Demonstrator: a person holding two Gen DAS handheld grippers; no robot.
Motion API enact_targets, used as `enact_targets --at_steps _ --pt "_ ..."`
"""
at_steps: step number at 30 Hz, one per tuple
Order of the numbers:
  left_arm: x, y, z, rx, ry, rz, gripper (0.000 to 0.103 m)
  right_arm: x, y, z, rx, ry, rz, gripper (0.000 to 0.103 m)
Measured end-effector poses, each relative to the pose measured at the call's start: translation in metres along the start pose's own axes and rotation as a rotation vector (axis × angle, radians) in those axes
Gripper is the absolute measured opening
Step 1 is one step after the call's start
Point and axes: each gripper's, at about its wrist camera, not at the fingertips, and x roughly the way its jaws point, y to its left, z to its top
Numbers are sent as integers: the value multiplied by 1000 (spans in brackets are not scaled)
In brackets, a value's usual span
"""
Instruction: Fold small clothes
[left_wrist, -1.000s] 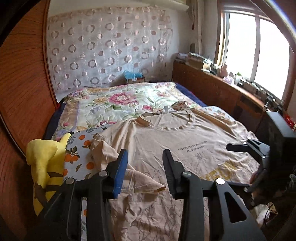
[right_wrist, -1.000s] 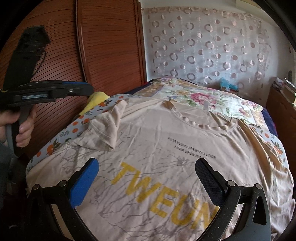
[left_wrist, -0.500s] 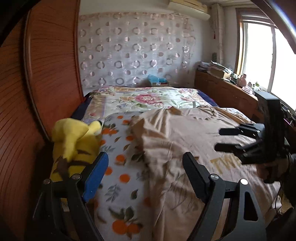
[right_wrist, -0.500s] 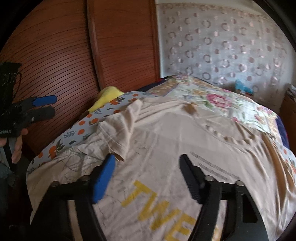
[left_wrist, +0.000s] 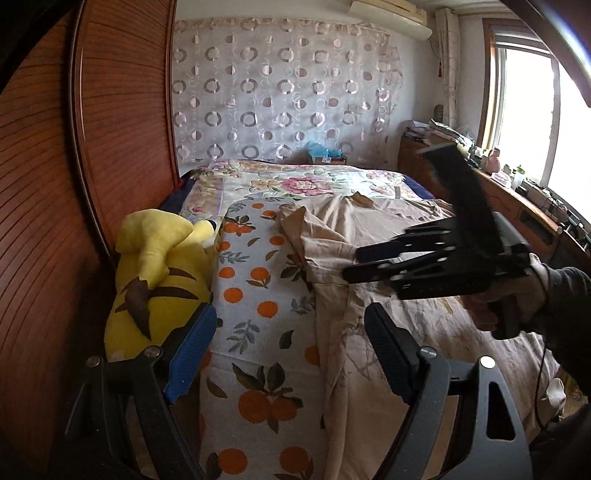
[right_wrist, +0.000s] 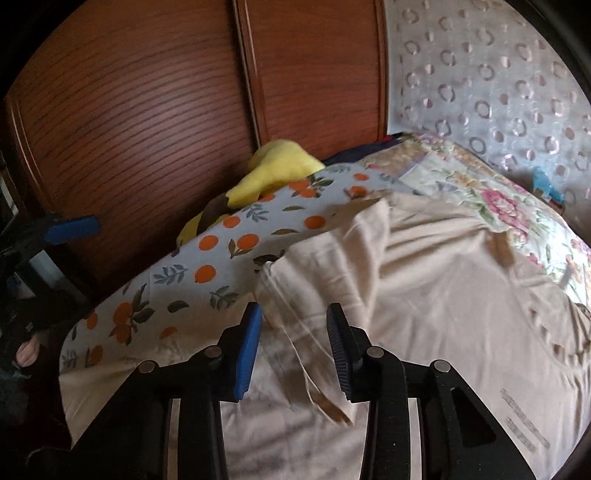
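A beige T-shirt (left_wrist: 406, 229) with printed text lies spread on the bed, its left sleeve (right_wrist: 291, 295) folded inward. My right gripper (right_wrist: 293, 332) hovers low over that sleeve. Its jaws are closing with the sleeve hem between them, and a gap still shows at each pad. In the left wrist view the right gripper (left_wrist: 351, 264) reaches in from the right, held by a hand (left_wrist: 517, 299). My left gripper (left_wrist: 290, 347) is open over the shirt's left edge and the orange-print sheet (left_wrist: 255, 295), holding nothing. Its blue finger (right_wrist: 72, 228) shows at far left.
A yellow plush toy (left_wrist: 159, 266) lies between the bed's left side and the wooden wardrobe (left_wrist: 110, 147). A floral quilt (left_wrist: 306, 184) covers the far end of the bed. A cluttered wooden sideboard (left_wrist: 517, 206) runs under the window on the right.
My left gripper opened, let go of the sleeve and swung left toward the bed's edge. My right gripper moved left across the shirt to the folded sleeve while its jaws narrowed.
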Motion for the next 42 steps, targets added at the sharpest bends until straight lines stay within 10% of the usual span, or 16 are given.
enact_targets --at_steps 12,21,29,32,42 --pt "3 -13 -5 10 18 -36 83 17 6 10 -33 39 -58 2" --pt "5 -17 -6 11 32 -47 83 -28 -23 8 65 -90 -102 2" --pt "4 -19 -7 12 37 -47 83 -30 -60 -14 200 -60 -348 2" --pt "6 -24 -7 16 43 -50 83 -20 -57 -20 204 -22 -397 18" --pt "8 -26 -4 12 42 -48 83 -28 -17 -40 173 -42 -196 24"
